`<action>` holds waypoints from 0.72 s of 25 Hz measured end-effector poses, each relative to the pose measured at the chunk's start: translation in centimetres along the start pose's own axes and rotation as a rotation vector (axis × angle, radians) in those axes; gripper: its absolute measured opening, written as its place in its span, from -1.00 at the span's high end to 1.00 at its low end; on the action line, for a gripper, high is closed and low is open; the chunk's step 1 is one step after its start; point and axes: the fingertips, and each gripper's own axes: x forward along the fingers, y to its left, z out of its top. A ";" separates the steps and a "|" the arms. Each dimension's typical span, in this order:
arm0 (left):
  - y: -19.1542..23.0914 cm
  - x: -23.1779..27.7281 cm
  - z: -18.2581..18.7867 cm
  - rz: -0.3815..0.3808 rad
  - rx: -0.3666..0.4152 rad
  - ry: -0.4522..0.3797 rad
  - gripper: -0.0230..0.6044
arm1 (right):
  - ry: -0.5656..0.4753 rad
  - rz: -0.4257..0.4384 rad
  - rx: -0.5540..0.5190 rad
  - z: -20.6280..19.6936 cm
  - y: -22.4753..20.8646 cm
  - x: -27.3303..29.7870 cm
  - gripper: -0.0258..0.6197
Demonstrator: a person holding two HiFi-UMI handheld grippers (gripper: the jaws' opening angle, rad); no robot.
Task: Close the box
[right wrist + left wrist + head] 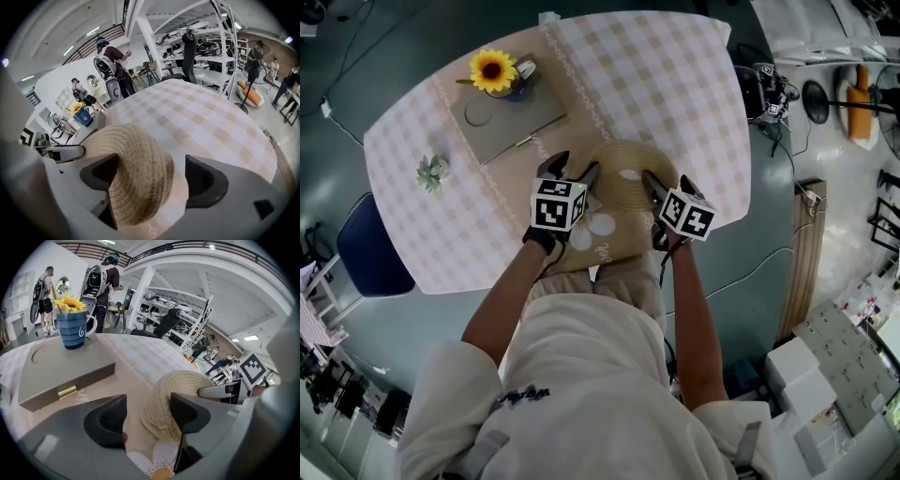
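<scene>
A round woven straw piece [623, 202], domed like a lid, lies on a daisy-printed mat [602, 225] at the table's near edge. My left gripper [575, 167] is at its left rim, jaws open; in the left gripper view the straw [180, 385] lies beside the right finger of that gripper [147, 408], unpressed. My right gripper [667, 184] is at the right rim, open. In its own view the straw [136, 173] fills the gap of this gripper [152, 176] against the left finger, clear of the right one. A flat grey box [508, 117] with a brass clasp lies shut farther back.
A blue mug with a sunflower [497, 73] stands on the grey box. A small green sprig [433, 172] lies at the table's left, a blue chair [370, 248] beside the table. Checked cloth [666, 84] covers the far right. People and shelving [173, 315] are in the background.
</scene>
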 end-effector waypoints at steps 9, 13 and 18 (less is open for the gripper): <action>0.7 1.2 -0.2 0.043 -0.018 0.027 -0.03 | 0.017 -0.029 -0.039 0.2 -0.1 1.1 -0.47; 1.2 2.0 -0.4 0.043 -0.047 0.040 -0.03 | 0.028 -0.033 -0.046 0.3 -0.1 1.6 -0.46; 1.2 2.3 -0.2 0.056 -0.001 0.058 -0.03 | 0.040 -0.030 -0.059 0.4 0.0 1.9 -0.44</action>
